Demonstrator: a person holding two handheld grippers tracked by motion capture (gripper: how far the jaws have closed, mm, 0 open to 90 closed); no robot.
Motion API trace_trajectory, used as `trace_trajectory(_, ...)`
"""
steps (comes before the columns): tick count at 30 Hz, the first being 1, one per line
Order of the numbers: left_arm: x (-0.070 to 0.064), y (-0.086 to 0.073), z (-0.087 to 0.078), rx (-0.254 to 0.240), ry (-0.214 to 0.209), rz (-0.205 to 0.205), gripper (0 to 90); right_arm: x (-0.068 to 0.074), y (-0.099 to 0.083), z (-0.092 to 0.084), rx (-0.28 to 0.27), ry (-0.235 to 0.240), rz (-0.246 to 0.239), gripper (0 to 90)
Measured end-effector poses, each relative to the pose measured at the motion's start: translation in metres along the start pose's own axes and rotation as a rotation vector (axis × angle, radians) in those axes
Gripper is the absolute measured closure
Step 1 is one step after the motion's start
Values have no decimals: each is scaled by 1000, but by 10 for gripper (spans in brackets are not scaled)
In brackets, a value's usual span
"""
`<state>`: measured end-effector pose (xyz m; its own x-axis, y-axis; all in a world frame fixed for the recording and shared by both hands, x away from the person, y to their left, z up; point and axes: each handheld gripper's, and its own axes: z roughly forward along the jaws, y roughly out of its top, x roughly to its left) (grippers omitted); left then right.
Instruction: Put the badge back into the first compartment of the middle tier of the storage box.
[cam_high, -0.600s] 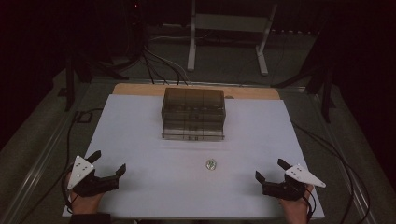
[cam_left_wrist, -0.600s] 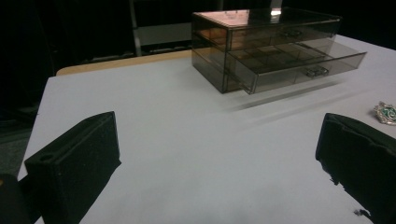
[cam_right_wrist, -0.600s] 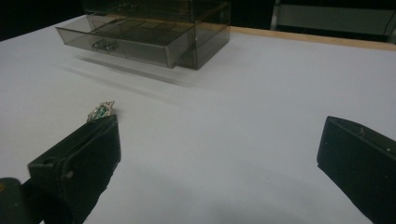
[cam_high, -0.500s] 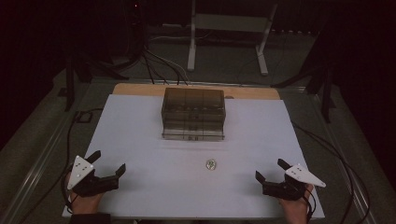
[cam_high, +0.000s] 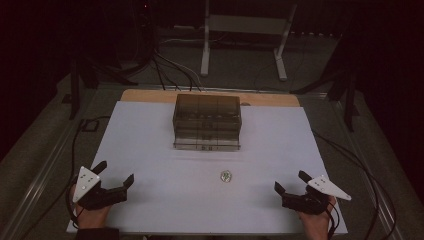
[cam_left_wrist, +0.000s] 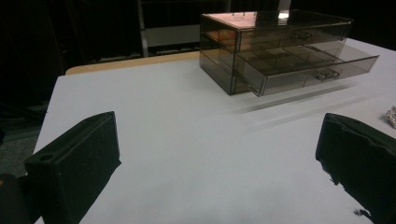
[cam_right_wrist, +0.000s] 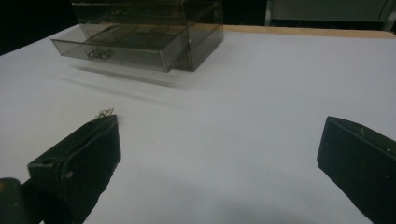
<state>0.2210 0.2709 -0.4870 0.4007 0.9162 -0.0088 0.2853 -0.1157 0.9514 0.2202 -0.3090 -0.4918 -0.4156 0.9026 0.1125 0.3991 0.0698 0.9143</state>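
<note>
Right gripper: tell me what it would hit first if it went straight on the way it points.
The right gripper is open and empty, aimed across the bare white table toward the smoky drawer box. That box, its lower drawer pulled out, looks like the first thing ahead. The small shiny piece seems just off the line, though depth is unclear.

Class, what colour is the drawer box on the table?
Smoky see-through grey-brown drawer box, clearest in the left gripper view.
</note>
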Motion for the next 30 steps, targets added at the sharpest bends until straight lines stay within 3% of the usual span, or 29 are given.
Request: trace_trajectory(30,2,-3,1,-2,12,-17,5,22,34,35,47,64,-10,0)
